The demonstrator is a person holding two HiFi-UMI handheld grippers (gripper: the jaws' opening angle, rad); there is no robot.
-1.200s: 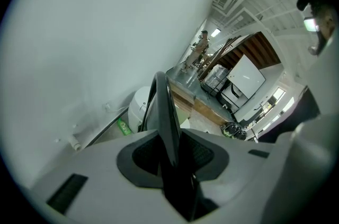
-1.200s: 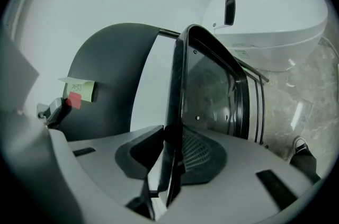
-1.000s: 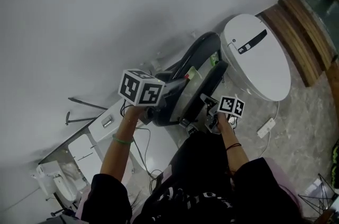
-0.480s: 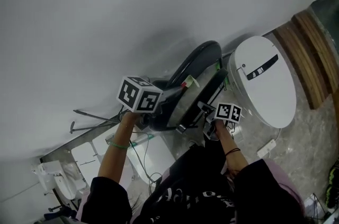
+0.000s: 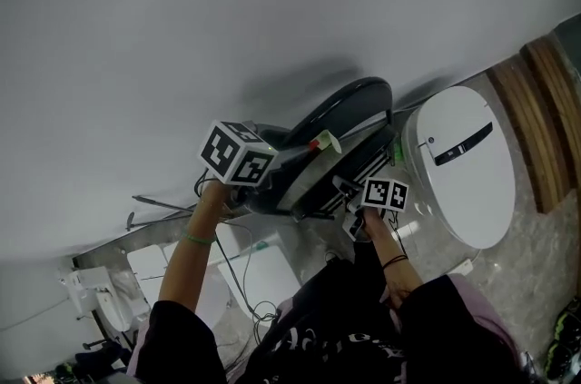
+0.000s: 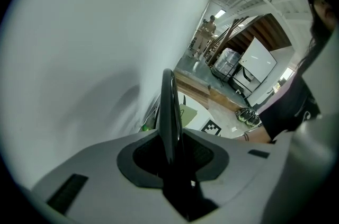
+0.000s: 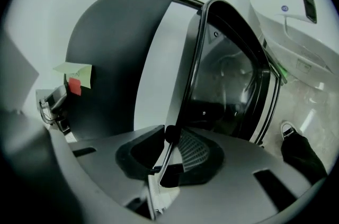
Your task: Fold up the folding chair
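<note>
A person held a chair (image 5: 338, 113) between two hand-held grippers beside a white wall (image 5: 272, 10). The left gripper (image 6: 170, 153) pinched the thin black rim of the chair's back, jaws pressed on that edge. The right gripper (image 7: 168, 144) clamped a slim metal frame tube (image 7: 180, 96) on the chair's other side. The chair sat close to the wall, its seat and back drawn near each other with a narrow gap between. A white oval object (image 5: 463, 164) stood just beside it, to the person's right. A green note (image 7: 78, 70) and a red tag (image 7: 74, 86) clung to the dark back panel. Pale boxes (image 5: 145, 269) and cables (image 5: 238, 282) lay on the floor (image 5: 536, 255) under the left arm, and a wooden strip (image 5: 545, 114) ran past the oval object.
</note>
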